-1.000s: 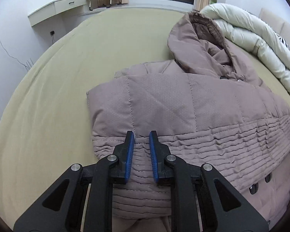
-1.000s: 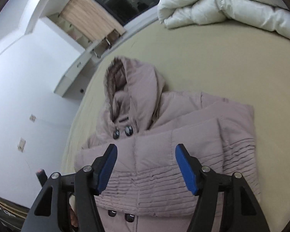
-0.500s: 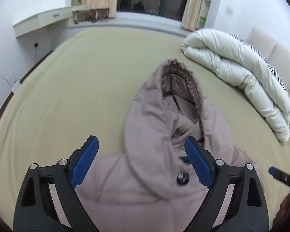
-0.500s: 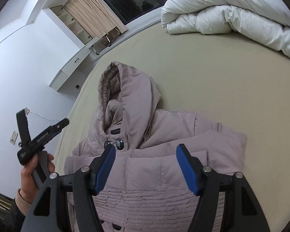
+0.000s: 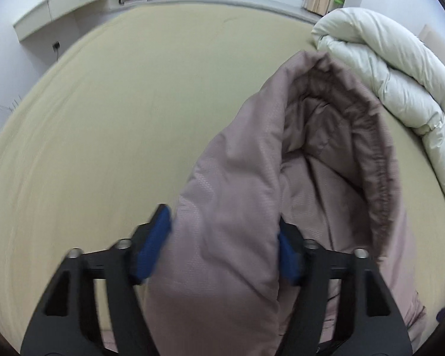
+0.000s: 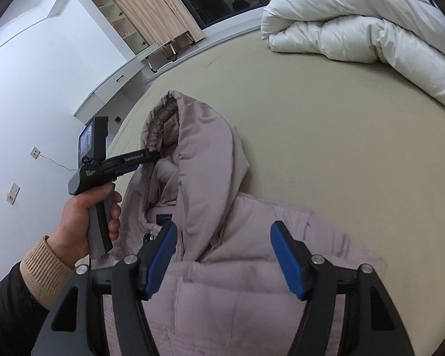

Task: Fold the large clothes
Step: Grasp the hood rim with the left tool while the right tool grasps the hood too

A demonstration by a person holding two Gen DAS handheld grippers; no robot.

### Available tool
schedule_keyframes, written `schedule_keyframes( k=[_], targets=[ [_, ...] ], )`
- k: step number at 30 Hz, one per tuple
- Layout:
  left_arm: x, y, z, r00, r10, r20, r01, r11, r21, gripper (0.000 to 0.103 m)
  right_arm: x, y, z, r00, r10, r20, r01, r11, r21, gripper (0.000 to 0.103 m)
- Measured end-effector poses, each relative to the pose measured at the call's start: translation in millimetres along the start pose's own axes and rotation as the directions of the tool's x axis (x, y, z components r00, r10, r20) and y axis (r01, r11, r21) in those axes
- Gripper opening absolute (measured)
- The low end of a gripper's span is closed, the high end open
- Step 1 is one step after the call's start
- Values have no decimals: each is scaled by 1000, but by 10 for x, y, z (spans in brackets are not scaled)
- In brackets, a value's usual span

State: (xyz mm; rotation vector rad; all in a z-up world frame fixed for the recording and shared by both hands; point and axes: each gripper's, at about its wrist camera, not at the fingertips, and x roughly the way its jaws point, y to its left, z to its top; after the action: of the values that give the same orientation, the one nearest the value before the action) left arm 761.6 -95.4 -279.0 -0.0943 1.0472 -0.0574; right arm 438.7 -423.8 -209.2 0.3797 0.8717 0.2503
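Observation:
A mauve quilted hooded coat (image 6: pixel 246 273) lies partly folded on a beige bed (image 6: pixel 326 136), hood (image 6: pixel 192 148) pointing away. In the left wrist view my left gripper (image 5: pixel 222 246) is open, its blue pads on either side of the hood's left edge (image 5: pixel 231 207), pads apart and not clamped. In the right wrist view the left gripper's body (image 6: pixel 103 166) shows in a hand at the hood's left side. My right gripper (image 6: pixel 222 255) is open and empty above the coat's collar and shoulder.
A rolled white duvet (image 6: pixel 356 29) lies at the bed's far right; it also shows in the left wrist view (image 5: pixel 400 89). A white desk (image 5: pixel 59 12) and a window with curtains (image 6: pixel 169 12) stand beyond the bed. A white wall with sockets is at the left.
My left gripper let go of the coat's folded body, opened, and moved up to the hood, now straddling its left edge. My right gripper stayed open and moved toward the collar.

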Motion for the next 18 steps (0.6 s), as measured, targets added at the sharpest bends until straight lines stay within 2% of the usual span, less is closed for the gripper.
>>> schedule_keyframes(
  k=[1,3,5,7,12,14,16,18],
  targets=[
    [15,71,7,1000,-12,1,12,1000,-24,55,115,70,98,1000,-7,-6,7,1000,-14,69],
    [21,132,21,1000,-28,6,28,999,-31,36,346,199,293,1000,-20,-19,20,1000,-22,69],
    [-50,162,27,998,-56,24,56,998,-29,30,553,356,475,1000,-21,-23,20,999,-47,69],
    [-123,152,24,997,-63,37,63,998,2,21,807,534,651,998,-59,-20,57,995,-86,72],
    [-330,112,-60,993,-81,84,76,996,54,12,1428,708,940,976,-210,-58,205,976,-79,72],
    [-461,159,-134,991,-97,95,92,994,55,11,1619,682,1014,968,-238,-82,234,971,-54,72],
    [-614,167,-240,990,-100,104,93,994,65,10,1722,636,1077,969,-232,-90,231,973,-15,68],
    [-661,150,-269,989,-96,110,88,993,75,10,1792,597,1108,968,-229,-105,231,973,7,44]
  ],
)
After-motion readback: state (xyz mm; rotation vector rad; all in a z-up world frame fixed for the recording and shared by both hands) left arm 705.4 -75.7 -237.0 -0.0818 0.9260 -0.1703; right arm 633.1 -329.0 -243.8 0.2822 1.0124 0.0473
